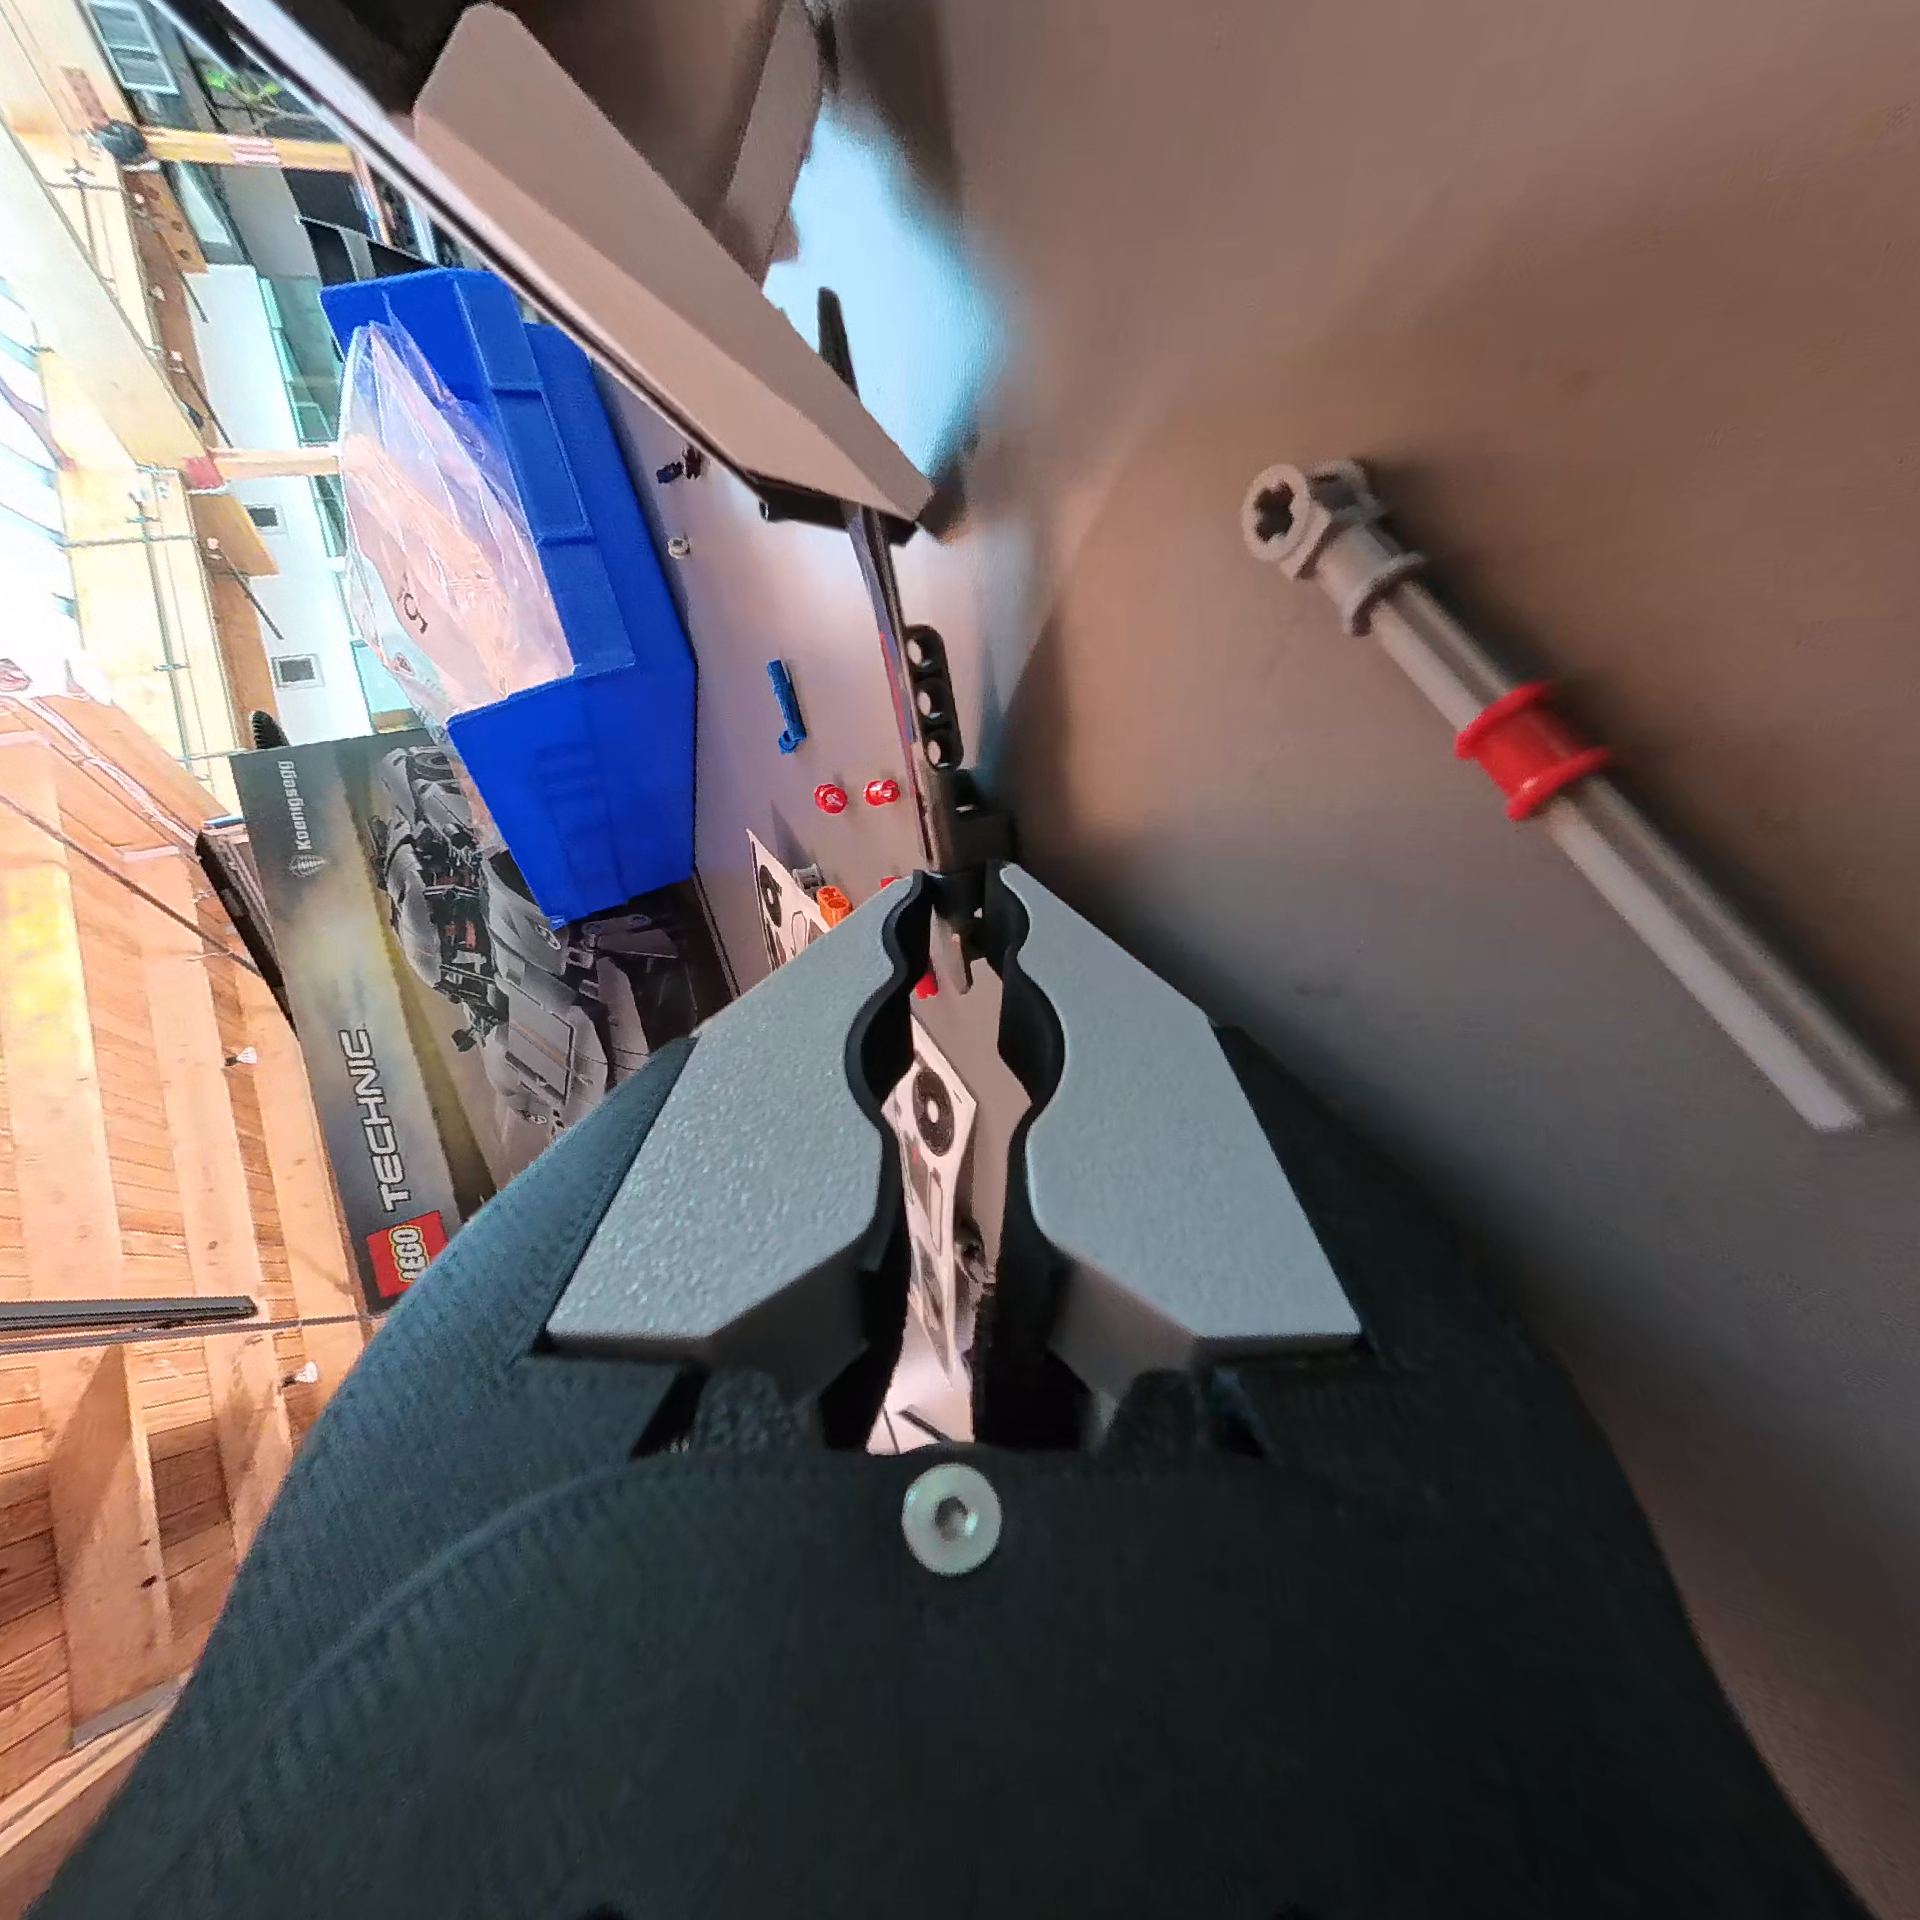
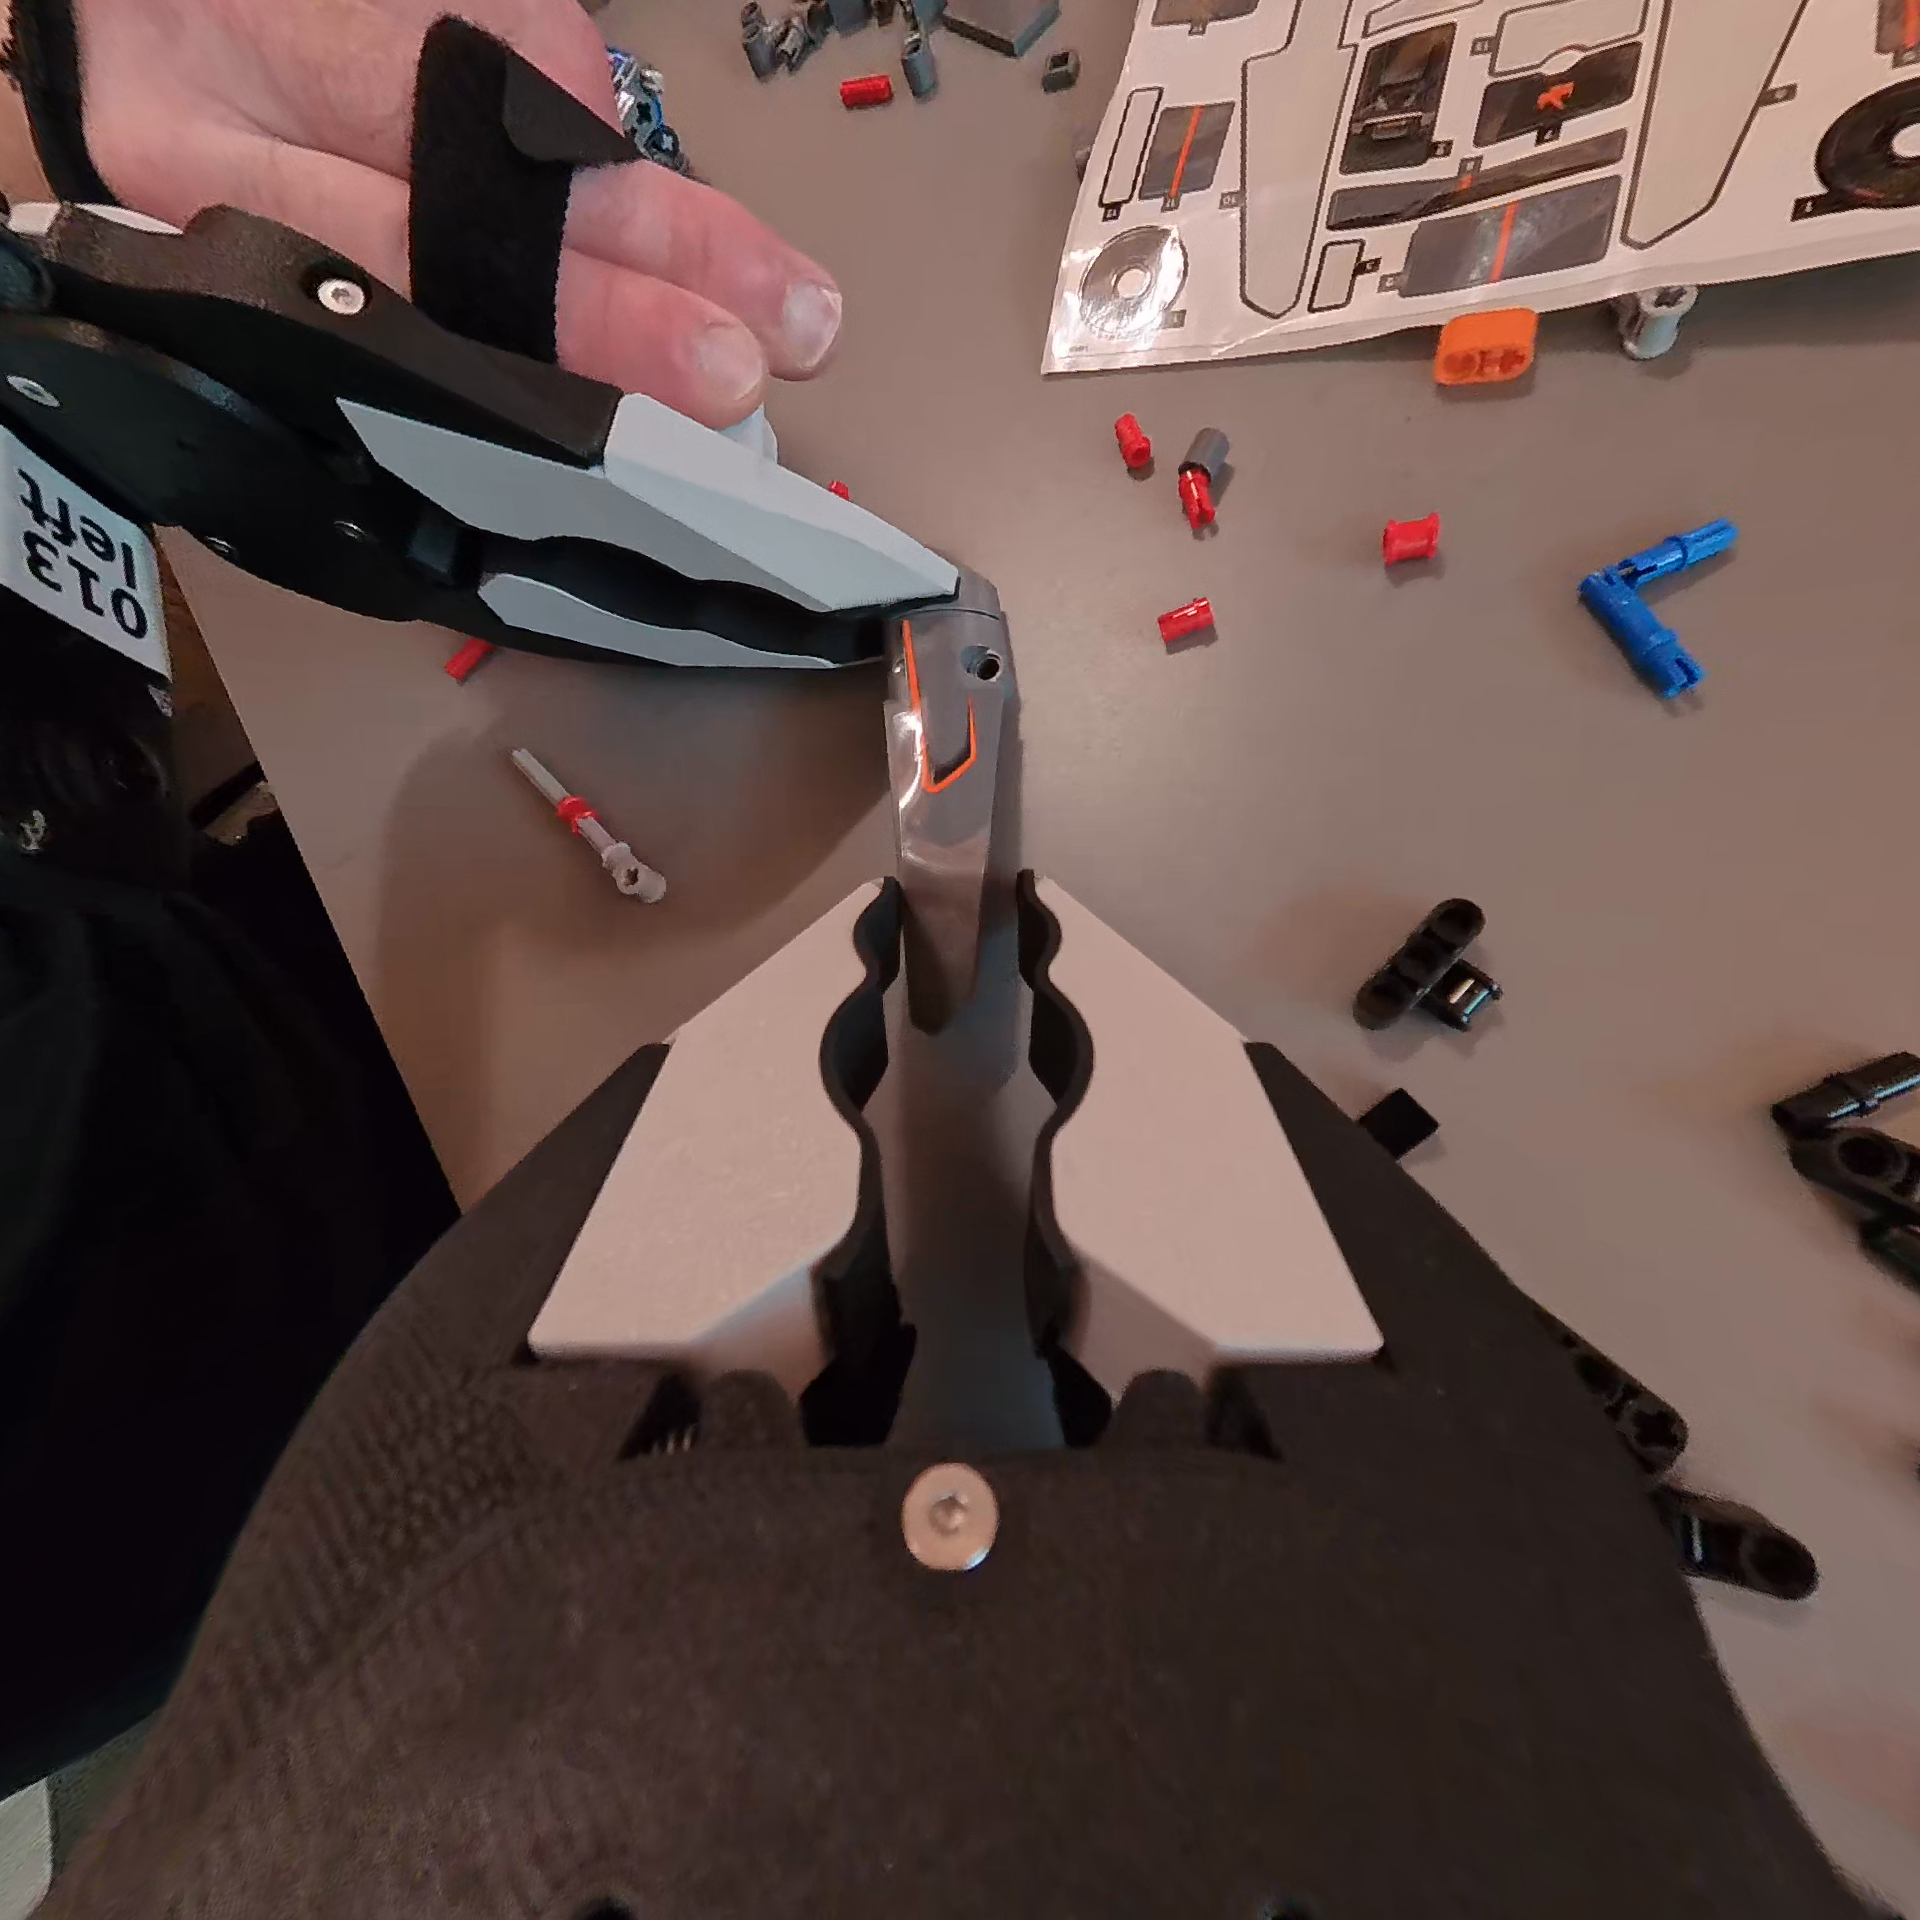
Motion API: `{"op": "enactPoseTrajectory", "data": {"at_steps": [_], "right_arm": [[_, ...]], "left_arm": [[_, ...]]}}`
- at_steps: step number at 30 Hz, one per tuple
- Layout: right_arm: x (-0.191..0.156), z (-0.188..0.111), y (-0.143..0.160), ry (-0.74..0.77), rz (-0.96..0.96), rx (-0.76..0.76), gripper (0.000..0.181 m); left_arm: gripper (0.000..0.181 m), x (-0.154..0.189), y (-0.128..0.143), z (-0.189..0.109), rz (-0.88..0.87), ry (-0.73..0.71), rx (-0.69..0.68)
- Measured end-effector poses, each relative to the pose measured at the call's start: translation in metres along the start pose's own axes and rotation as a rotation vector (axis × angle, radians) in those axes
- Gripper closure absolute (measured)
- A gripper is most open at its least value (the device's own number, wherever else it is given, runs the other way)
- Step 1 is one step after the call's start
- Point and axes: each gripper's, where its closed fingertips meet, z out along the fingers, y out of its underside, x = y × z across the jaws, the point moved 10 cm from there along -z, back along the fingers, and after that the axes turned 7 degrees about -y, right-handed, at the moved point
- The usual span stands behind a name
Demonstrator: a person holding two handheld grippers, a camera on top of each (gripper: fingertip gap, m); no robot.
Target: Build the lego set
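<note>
A thin grey panel with an orange-trimmed sticker [image 2: 940, 748] is held above the grey table [image 2: 1351, 790]. My right gripper [image 2: 956, 894] is shut on its near end. My left gripper [image 2: 920, 623] comes in from the left, held by a person's hand [image 2: 312, 114], and is shut on the panel's far end. In the left wrist view my left gripper [image 1: 961, 899] pinches the panel edge-on [image 1: 925, 675], and the right gripper's grey finger [image 1: 665, 301] shows blurred beyond it. A grey axle with a red bush [image 2: 587, 826] lies on the table, also in the left wrist view [image 1: 1517, 748].
A sticker sheet [image 2: 1455, 187] lies at the back right. Red pins [image 2: 1184, 621], a blue angled piece [image 2: 1652, 613], an orange piece [image 2: 1486, 348] and black beams [image 2: 1434, 966] are scattered to the right. A blue bin of bags [image 1: 592, 623] and a set booklet [image 1: 416, 987] stand farther off.
</note>
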Motion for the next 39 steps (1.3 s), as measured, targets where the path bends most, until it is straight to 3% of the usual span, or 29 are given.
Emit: {"op": "enactPoseTrajectory", "data": {"at_steps": [8, 21, 39], "right_arm": [[-0.001, -0.007, 0.000, 0.036, -0.059, 0.061, 0.153], [-0.018, -0.006, 0.000, 0.103, -0.228, 0.070, 0.168], [-0.011, -0.006, -0.001, 0.042, -0.144, 0.085, 0.176]], "left_arm": [[0.174, 0.000, -0.001, 0.000, 0.013, 0.002, -0.001], [0.175, 0.000, -0.001, 0.001, 0.018, 0.004, -0.004], [0.175, 0.000, -0.002, 0.002, 0.042, -0.006, -0.004]]}}
